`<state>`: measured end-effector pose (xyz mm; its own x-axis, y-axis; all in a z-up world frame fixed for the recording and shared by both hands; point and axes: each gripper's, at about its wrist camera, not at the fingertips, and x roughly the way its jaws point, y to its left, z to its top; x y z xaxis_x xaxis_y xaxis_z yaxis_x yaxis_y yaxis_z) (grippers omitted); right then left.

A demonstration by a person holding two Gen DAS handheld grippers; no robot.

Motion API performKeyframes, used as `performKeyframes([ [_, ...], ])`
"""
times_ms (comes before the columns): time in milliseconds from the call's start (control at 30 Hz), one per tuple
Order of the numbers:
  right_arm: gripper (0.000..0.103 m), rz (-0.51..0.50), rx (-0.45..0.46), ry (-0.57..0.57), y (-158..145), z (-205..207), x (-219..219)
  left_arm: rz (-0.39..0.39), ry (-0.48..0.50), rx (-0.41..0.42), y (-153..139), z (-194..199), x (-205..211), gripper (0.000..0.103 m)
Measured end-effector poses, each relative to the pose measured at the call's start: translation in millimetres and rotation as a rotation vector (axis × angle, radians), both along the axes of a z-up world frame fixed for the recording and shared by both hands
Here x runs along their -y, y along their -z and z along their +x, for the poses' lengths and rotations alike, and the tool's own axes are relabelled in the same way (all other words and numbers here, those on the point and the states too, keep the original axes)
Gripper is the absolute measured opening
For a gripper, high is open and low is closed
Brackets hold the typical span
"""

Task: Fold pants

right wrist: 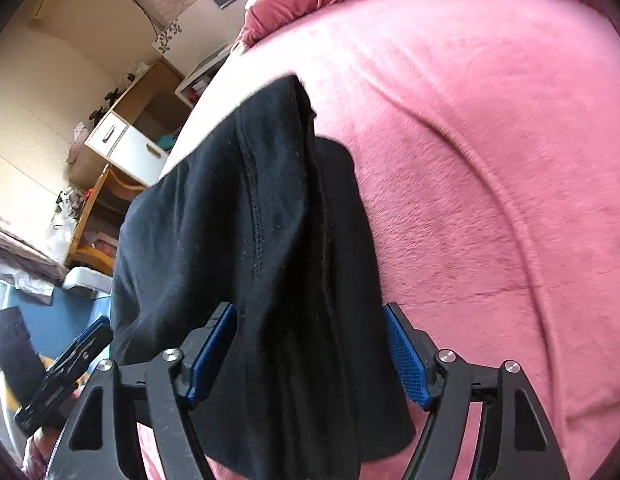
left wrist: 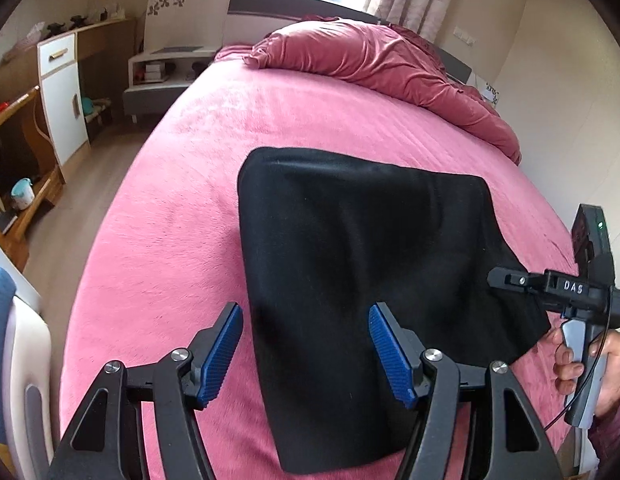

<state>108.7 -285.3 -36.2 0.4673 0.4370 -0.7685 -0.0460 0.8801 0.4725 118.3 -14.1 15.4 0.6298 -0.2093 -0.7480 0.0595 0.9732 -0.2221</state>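
Note:
Black pants (left wrist: 357, 264) lie folded into a flat rectangle on the pink bed (left wrist: 182, 200). My left gripper (left wrist: 306, 354) is open just above their near left edge, one finger over pink sheet, one over the cloth. My right gripper shows in the left wrist view (left wrist: 499, 280) at the pants' right edge. In the right wrist view the right gripper (right wrist: 310, 352) is open, with the black pants (right wrist: 262, 240) bunched and draped between its blue pads (right wrist: 405, 356), not pinched.
A rumpled red quilt (left wrist: 389, 64) lies at the head of the bed. A wooden desk and white cabinet (left wrist: 62, 92) stand along the left wall. A white and grey chair (left wrist: 26, 392) is at the near left. The bed's left edge drops to wood floor (left wrist: 94, 184).

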Motion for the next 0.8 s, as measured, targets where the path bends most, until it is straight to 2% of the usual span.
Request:
performKeyframes([
  [233,0.076,-0.069,0.09,0.052,-34.0,-29.1,1.5,0.038,-0.019,0.028,-12.3,-26.8,5.0,0.068],
  [400,0.076,-0.13,0.141,0.053,-53.0,-54.0,-15.9,0.058,-0.036,0.039,-17.9,-45.4,6.7,0.068],
  [800,0.08,-0.297,0.222,0.06,-66.1,-122.2,-61.7,0.082,-0.122,0.083,-25.5,-98.7,8.4,0.068],
])
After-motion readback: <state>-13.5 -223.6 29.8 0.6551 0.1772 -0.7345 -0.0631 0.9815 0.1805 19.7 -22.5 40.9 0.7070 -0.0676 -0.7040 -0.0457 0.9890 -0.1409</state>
